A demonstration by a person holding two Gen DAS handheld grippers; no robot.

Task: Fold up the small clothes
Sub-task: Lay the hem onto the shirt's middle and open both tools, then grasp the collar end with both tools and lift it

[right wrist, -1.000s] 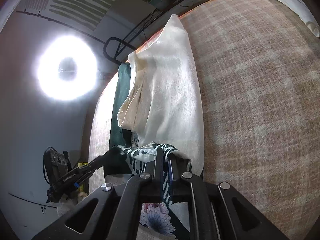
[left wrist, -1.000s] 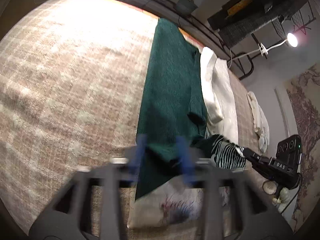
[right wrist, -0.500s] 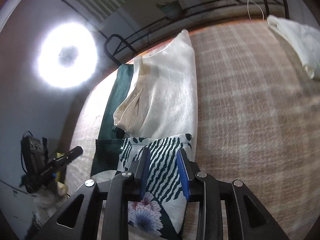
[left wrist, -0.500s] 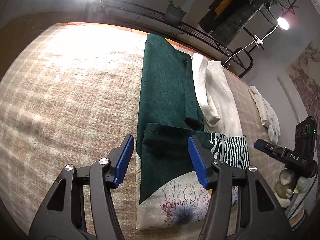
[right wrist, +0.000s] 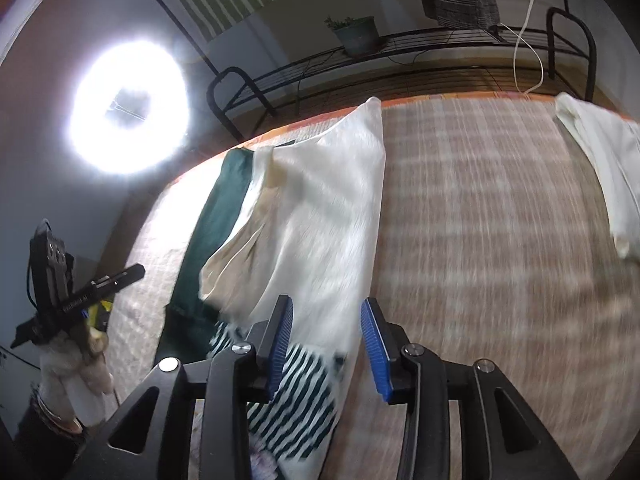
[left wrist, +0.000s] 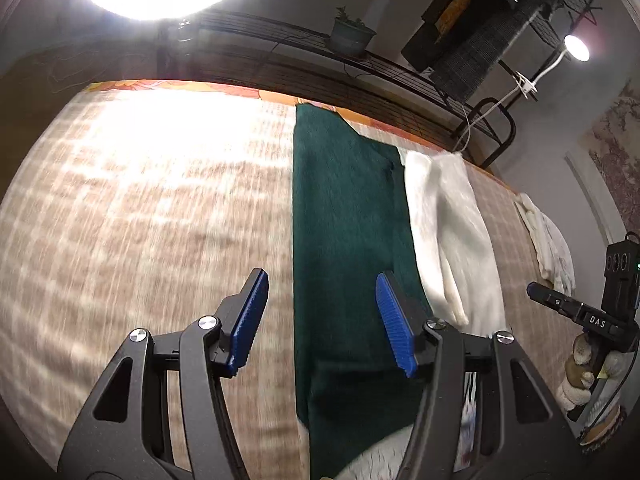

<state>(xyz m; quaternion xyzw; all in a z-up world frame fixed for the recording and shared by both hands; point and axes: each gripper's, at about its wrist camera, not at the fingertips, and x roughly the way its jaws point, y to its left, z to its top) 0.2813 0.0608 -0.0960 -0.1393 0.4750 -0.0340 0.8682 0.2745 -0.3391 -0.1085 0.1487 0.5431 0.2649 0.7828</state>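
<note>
A long garment lies flat on the checked bed cover (left wrist: 140, 220). Its left part is dark green (left wrist: 344, 220) and its right part is cream white (left wrist: 452, 232). The near end is folded over and shows a green-and-white striped and floral print (right wrist: 296, 392). My left gripper (left wrist: 320, 320) is open and empty above the green part. My right gripper (right wrist: 326, 344) is open and empty above the cream part (right wrist: 320, 208) and the striped fold. The other hand's gripper shows at the edge of each view (left wrist: 580, 312) (right wrist: 84, 292).
A second cream garment (right wrist: 600, 168) lies crumpled at the far right of the bed. A black metal rack (left wrist: 360, 68) with a potted plant (right wrist: 356, 34) runs behind the bed. A ring light (right wrist: 128, 108) glares at the left. A clip lamp (left wrist: 576, 48) shines at the right.
Both grippers have let go of the folded end, opened wide and pulled up and back. The striped end now lies folded over on the garment.
</note>
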